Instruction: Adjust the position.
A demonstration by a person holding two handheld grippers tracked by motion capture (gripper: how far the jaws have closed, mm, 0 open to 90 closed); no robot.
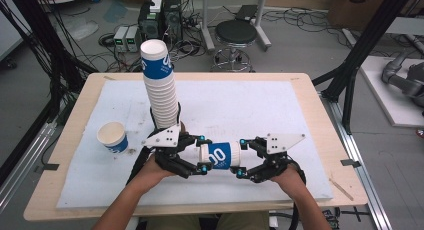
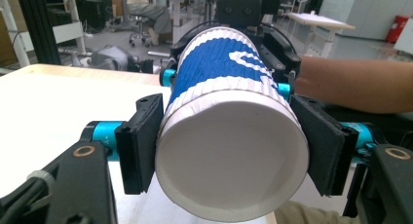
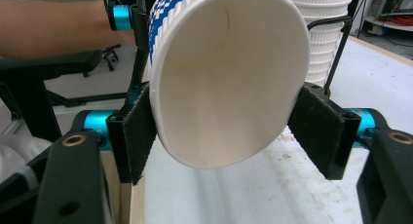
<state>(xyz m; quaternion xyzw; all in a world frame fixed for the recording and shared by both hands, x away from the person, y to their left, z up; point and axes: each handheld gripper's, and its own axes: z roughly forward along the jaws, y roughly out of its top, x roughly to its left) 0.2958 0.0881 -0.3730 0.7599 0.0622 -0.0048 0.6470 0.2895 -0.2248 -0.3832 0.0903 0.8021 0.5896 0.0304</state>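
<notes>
1. Blue-and-white paper cup (image 1: 220, 155) lies on its side in the air just above the front of the bench (image 1: 310, 97), held level between the two tongs.
2. Left tongs (image 1: 201, 154) are closed as far as they go on the cup's base end; in the left gripper view both black pads (image 2: 141, 143) press against the cup's (image 2: 229, 136) sides, and its flat white bottom faces the camera.
3. Right tongs (image 1: 241, 158) stand at the cup's open rim. In the right gripper view the rim (image 3: 229, 78) sits between the two pads (image 3: 139, 134); the left pad touches the wall, while the right pad looks just at it, and I cannot tell if it presses.
4. Behind the left tongs a tall stack of cups (image 1: 161, 85) stands upright in a black wire holder, leaning a little.
5. Further left, a single cup (image 1: 113, 137) stands upright on the white mat (image 1: 250, 105), well apart from the rest.
6. Hard to make out: the stack's foot is hidden behind the left tongs' grey plate, and in the right gripper view the stack (image 3: 321, 34) is cut off at the top edge.
</notes>
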